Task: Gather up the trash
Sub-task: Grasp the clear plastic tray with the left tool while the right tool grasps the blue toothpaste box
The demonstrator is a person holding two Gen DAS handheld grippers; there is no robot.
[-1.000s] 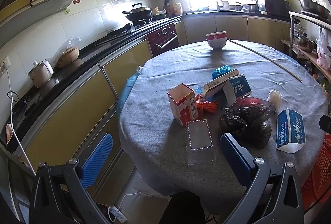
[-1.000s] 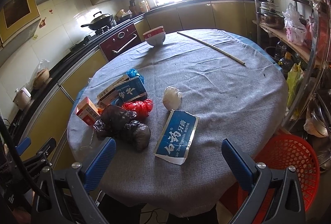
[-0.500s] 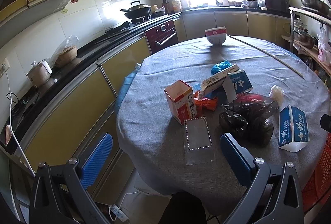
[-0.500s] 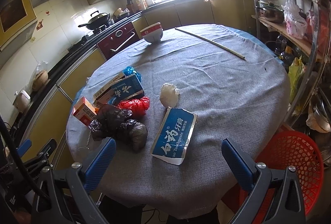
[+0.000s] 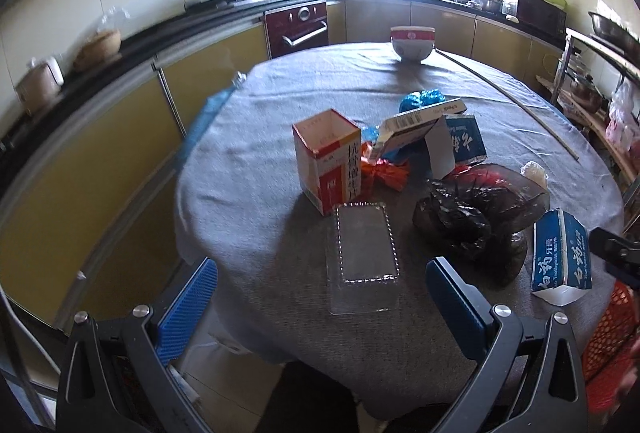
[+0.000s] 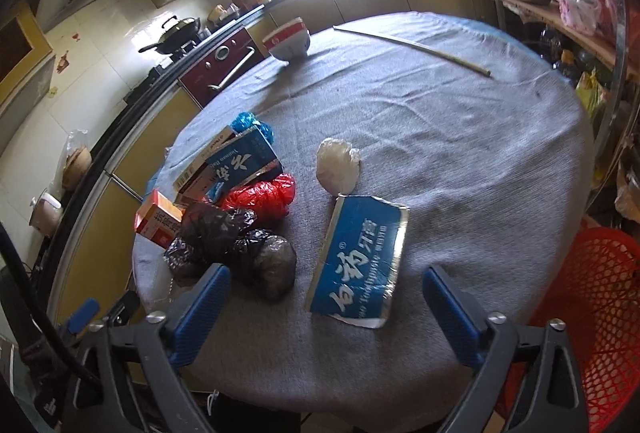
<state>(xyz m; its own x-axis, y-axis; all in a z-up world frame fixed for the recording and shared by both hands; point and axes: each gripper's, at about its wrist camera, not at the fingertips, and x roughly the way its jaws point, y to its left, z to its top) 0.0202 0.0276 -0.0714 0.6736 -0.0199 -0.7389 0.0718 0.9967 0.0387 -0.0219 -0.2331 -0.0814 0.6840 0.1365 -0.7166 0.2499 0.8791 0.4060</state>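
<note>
Both tongs wide open, empty: left tongs [image 5: 322,303] over clear tray [image 5: 362,257]; right tongs [image 6: 326,307], jaws just narrowing slightly, near blue toothpaste box [image 6: 358,261] on counter [image 6: 460,153].

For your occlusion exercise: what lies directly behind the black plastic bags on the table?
Behind the black plastic bags sits a red plastic bag, partly covered; its near side is hidden.

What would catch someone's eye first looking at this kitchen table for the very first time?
Probably the heap of trash on the near side of the round grey-clothed table: crumpled black plastic bags, a red plastic bag and a flattened blue toothpaste box lying between the open right gripper's jaws. Next, the red mesh basket on the floor at the right, and the red-and-white bowl alone at the far edge.
</note>
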